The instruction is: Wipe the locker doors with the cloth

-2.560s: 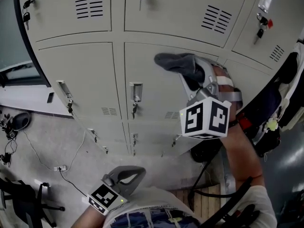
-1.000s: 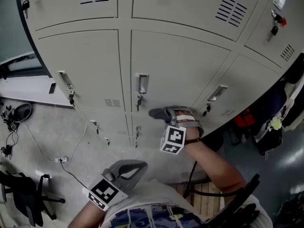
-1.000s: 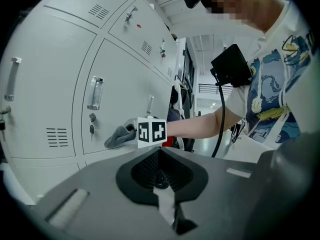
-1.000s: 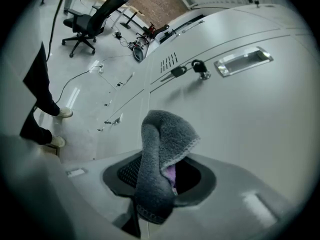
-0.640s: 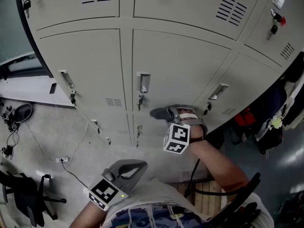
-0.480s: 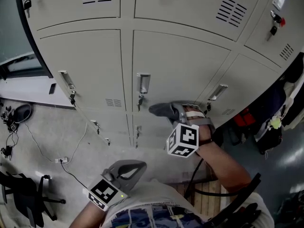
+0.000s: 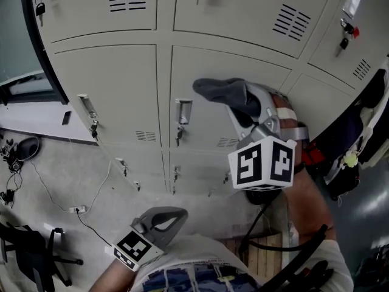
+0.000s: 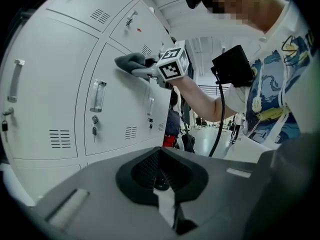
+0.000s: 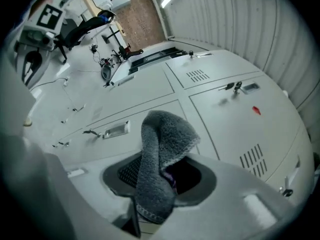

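Observation:
A grey terry cloth (image 7: 223, 91) is clamped in my right gripper (image 7: 246, 105), which is shut on it and holds it against the upper part of a beige locker door (image 7: 209, 78). The right gripper view shows the cloth (image 9: 159, 159) folded over between the jaws, with the locker doors (image 9: 225, 114) just beyond. From the left gripper view the cloth (image 8: 131, 62) presses on the door above a handle (image 8: 97, 95). My left gripper (image 7: 159, 222) hangs low near my body, shut and with nothing in it, away from the lockers.
Handles with keys (image 7: 182, 117) stick out from the doors. Bags and dark clothing (image 7: 352, 139) hang at the right. Cables (image 7: 73, 208) and an office chair (image 7: 30, 248) lie on the floor at the left.
My right gripper has swept the cloth from the bottom of the middle door, near its vent, up to the door's upper part. The left gripper stayed where it was.

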`<state>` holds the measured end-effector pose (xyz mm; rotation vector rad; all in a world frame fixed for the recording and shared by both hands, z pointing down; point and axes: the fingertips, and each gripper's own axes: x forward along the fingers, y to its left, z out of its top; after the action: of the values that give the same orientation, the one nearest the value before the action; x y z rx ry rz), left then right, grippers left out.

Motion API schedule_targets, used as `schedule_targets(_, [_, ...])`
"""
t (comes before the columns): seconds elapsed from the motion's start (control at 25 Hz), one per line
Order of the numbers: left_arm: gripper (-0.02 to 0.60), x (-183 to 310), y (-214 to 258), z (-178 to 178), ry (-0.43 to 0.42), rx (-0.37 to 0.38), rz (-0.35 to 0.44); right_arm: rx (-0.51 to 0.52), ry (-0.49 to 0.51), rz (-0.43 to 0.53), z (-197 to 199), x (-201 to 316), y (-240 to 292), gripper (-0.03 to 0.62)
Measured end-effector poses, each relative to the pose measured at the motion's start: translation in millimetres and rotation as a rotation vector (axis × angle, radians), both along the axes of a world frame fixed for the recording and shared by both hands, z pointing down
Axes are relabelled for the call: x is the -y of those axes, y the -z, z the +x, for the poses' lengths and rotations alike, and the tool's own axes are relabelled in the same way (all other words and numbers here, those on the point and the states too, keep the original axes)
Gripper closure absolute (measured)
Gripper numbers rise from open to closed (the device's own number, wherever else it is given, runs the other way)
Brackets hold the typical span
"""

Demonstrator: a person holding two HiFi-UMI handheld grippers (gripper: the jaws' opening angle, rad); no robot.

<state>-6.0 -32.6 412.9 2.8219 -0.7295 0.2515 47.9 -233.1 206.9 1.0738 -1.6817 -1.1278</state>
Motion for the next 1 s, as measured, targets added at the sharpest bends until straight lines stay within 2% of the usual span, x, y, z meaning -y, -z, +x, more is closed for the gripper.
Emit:
schedule_targets(0.2, [0.578, -1, 0, -6, 0.011, 0.002, -0.003, 0.004, -0.026, 0.084, 1, 16, 33, 0.445])
schedule_targets(0.4, [0.578, 2, 3, -11, 0.018, 0.007, 0.003, -0.025, -0.030, 0.108, 0, 28, 28, 0.447])
schedule_targets(1.0, [0.578, 1, 4, -6, 0.006, 0.006, -0.032, -0.097, -0.033, -0.057, -2, 30, -70, 0.447])
